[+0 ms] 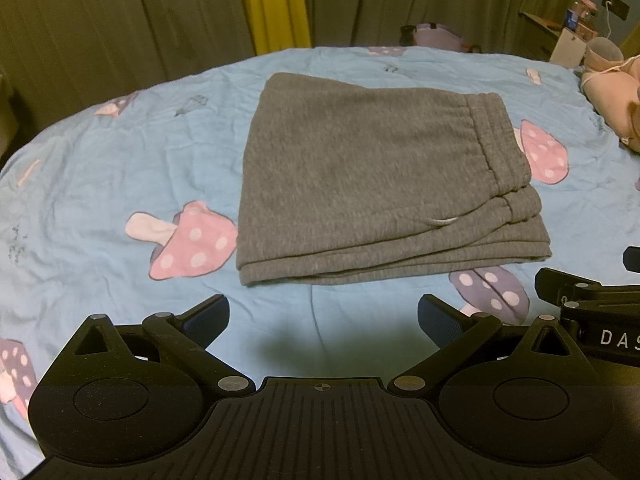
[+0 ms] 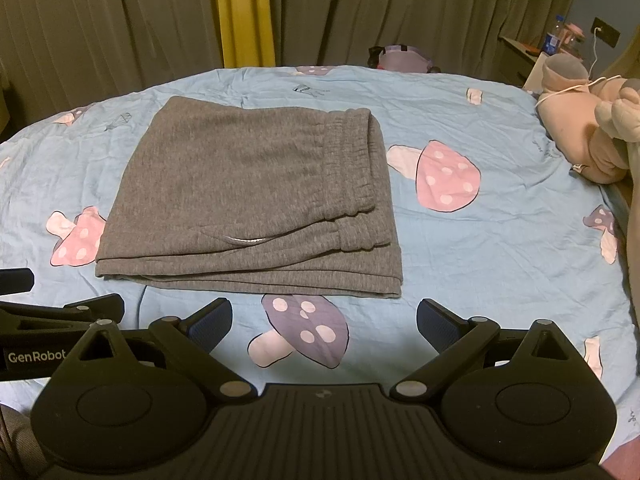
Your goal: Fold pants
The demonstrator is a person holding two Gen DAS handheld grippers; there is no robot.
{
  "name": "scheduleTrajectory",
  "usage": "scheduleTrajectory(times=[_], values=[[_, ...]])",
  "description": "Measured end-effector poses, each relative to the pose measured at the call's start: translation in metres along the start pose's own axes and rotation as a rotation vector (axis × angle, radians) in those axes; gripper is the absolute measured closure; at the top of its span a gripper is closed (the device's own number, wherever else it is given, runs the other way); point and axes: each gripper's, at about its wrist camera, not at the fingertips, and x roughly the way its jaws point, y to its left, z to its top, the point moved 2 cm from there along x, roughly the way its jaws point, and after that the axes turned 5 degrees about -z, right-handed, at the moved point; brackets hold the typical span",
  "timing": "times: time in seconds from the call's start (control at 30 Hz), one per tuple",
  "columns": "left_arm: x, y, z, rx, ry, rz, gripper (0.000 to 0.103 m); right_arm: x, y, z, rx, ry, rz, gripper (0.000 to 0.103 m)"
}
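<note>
Your grey sweatpants (image 1: 372, 176) lie in a compact, layered rectangle near the middle of the bed (image 1: 100, 168), on the blue mushroom-print cover. The elastic waistband (image 1: 494, 148) sits on top along the right edge, with the stacked folds showing along the near edge. That stack is why I judge the folding done or nearly so: several layers are lined up on each other, and no leg trails out.

Your left gripper (image 1: 323, 320) hangs just short of the near edge of the pants, its fingers (image 1: 208, 314) spread wide and holding nothing. Your right gripper (image 2: 325, 322) is alongside it, over a purple mushroom (image 2: 300, 330) in the print, its fingers (image 2: 438, 324) likewise wide apart and empty. Both sit clear of the cloth, which suits a finished bundle: nothing pulls on it, so the layers stay square.

If you want one more tidy, the near right corner (image 2: 390, 286) looks a touch uneven, with the lower layers reaching past the waistband. Soft fleece like this would probably slide if nudged from one side only.

A pink plush toy (image 2: 580, 136) rests at the far right of the bed, well apart from the pants.
</note>
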Motion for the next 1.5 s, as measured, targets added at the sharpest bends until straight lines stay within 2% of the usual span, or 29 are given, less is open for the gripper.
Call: scheduleTrajectory(times=[1.5], values=[[-0.006, 0.0025, 0.0009, -0.013, -0.038, 0.005, 0.0, -0.0003, 0.0021, -0.0015, -0.006, -0.011, -0.033, 0.004]])
